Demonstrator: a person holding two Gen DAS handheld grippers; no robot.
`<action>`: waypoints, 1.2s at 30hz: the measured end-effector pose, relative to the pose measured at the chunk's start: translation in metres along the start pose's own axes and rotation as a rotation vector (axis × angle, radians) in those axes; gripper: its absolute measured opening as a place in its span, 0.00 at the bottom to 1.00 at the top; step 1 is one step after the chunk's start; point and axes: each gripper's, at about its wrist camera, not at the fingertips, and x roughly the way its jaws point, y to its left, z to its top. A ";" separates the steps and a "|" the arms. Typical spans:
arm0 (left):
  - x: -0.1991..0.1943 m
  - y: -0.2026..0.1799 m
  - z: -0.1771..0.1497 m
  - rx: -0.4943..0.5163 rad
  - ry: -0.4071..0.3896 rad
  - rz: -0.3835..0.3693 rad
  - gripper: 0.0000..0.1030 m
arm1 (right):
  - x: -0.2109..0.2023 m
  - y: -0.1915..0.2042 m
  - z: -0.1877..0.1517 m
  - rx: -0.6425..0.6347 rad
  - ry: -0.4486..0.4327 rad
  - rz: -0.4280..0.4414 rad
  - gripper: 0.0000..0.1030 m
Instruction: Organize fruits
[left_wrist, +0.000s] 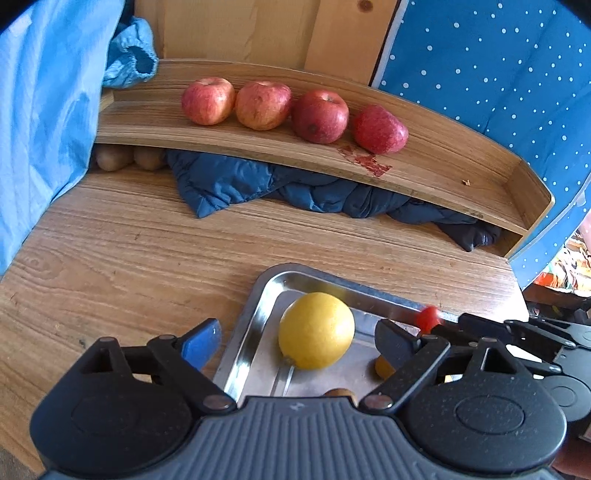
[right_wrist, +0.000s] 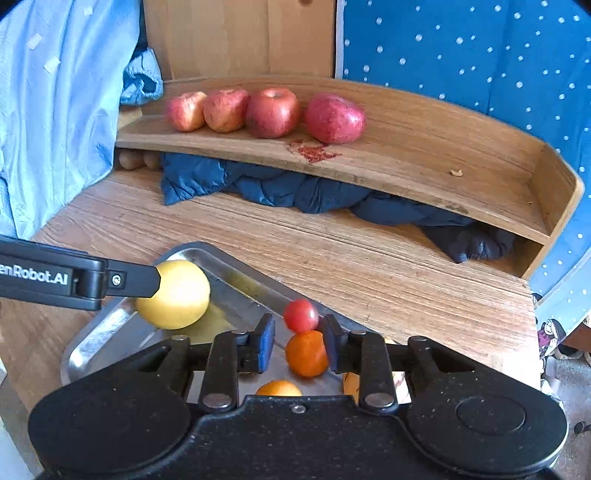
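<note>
A steel tray (left_wrist: 255, 306) at the table's front edge holds a yellow round fruit (left_wrist: 316, 330), an orange (right_wrist: 306, 354) and parts of more orange fruit. My left gripper (left_wrist: 298, 345) is open wide, with one finger on each side of the yellow fruit (right_wrist: 177, 295). Its dark finger (right_wrist: 133, 282) lies against that fruit. My right gripper (right_wrist: 299, 321) is narrowed on a small red tomato (right_wrist: 301, 315) at its tips, above the orange. From the left wrist the tomato (left_wrist: 427, 318) shows at the tray's right rim. Several red apples (left_wrist: 264, 105) sit in a row on the wooden shelf (left_wrist: 443, 177).
A dark blue cloth (left_wrist: 295, 184) is bunched under the shelf, with brown kiwi-like fruit (left_wrist: 110, 157) beside it at the left. Light blue fabric (left_wrist: 44, 110) hangs on the left and dotted blue fabric (left_wrist: 498, 74) on the right. A red stain (left_wrist: 369, 162) marks the shelf.
</note>
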 end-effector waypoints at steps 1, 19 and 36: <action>-0.003 0.000 -0.002 -0.003 -0.005 0.003 0.92 | -0.005 0.001 -0.002 0.004 -0.010 0.000 0.37; -0.067 -0.008 -0.048 0.086 -0.057 0.057 0.99 | -0.109 0.015 -0.064 0.168 -0.220 -0.051 0.99; -0.096 0.014 -0.087 0.188 0.012 -0.011 0.99 | -0.145 0.061 -0.112 0.278 -0.163 -0.148 0.99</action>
